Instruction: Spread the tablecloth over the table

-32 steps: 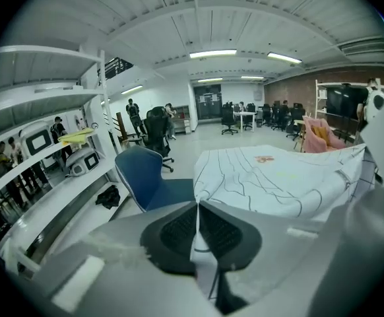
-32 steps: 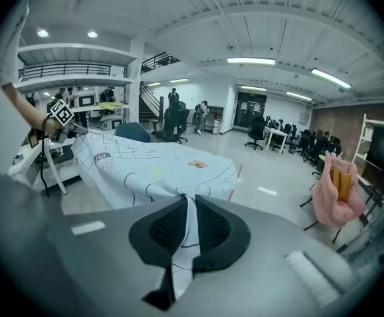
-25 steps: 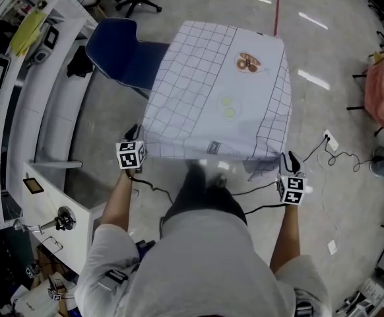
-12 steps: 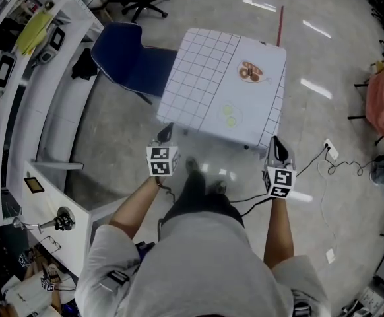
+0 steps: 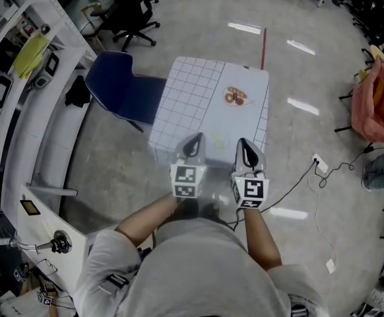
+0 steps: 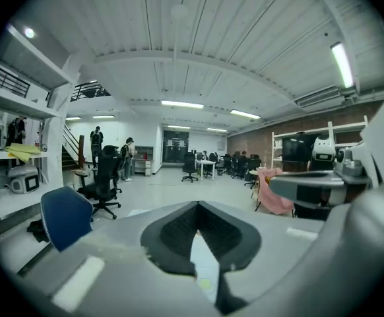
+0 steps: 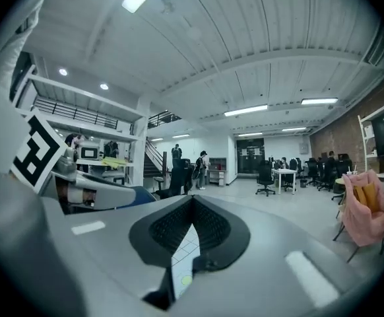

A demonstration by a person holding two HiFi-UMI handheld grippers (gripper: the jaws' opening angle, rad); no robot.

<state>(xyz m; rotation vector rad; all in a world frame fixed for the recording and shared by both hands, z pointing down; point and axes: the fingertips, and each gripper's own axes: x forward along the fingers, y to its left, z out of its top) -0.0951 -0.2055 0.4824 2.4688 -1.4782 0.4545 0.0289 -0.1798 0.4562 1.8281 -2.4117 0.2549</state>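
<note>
Honestly, looks pretty much done already. Can see the tablecloth (image 5: 205, 104) lying across the whole top in the head view: white with a grid, a brown print (image 5: 234, 98) toward the far right, and some cloth hanging over the near and left edges. Can't make out any bare table under it.

Got the left gripper (image 5: 193, 140) and the right gripper (image 5: 245, 147) raised side by side above the near edge, close to each other and clear of the cloth. Looking along each pair of jaws gives the same story on both: tips pinched together, nothing caught between them, just a sliver of gridded cloth showing below through the gap behind the tips.

So probably down to a last check and tidy-up. Next move, at a guess: drop back to the near hem, spread the jaws first, then pinch and tug wherever the overhang sits uneven. Seems to hang a bit lower at the near-left corner, but hard to call from up here. Worth minding the blue chair (image 5: 116, 78) parked just beside the left edge when reaching over there.
</note>
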